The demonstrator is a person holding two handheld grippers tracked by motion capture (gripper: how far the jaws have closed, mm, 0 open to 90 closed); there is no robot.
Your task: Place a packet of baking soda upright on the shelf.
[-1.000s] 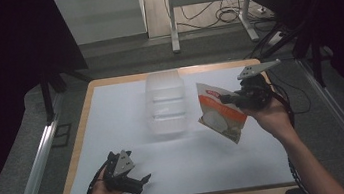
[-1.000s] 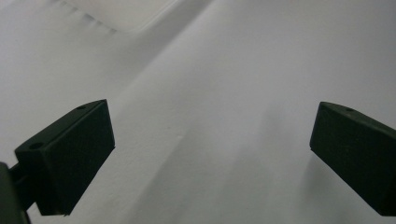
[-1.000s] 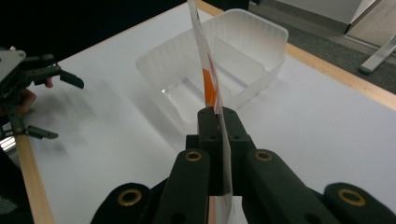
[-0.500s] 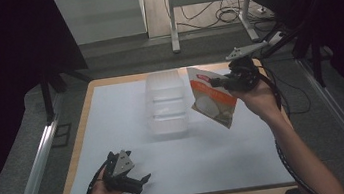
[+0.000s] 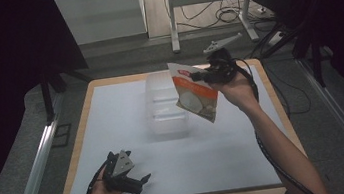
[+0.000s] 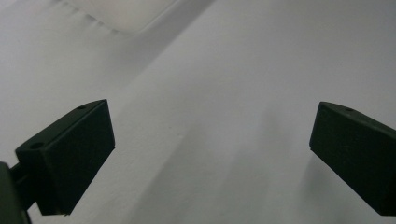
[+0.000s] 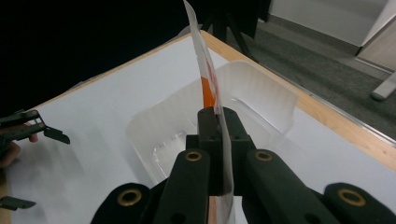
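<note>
- Right tongs (image 5: 196, 77) are clamped on the top edge of the orange & white packet (image 5: 196, 98); in the right gripper view the packet (image 7: 208, 88) stands edge-on between the jaws.
- The packet hangs in the air, tilted, just to the right of & partly over the clear plastic tub (image 5: 165, 109), w/ its lower corner pointing down toward the surface (image 5: 113, 125).
- Left tongs (image 5: 143, 180) rest low at the near left edge, jaws wide apart, nothing between them, well apart from the tub.
- Step in hand, as we read it: get the packet into the tub.
- To do it well we'd bring the packet over the middle of the tub, not the rim, & lower it corner first.
- We'd keep the grip firm till the bottom edge rests inside; letting go early could drop it across the rim.
- The tub looks light & may slide if nudged, so we'd go in straight down w/o sideways push.
- Left tongs could steady the near wall of the tub if needed.
</note>
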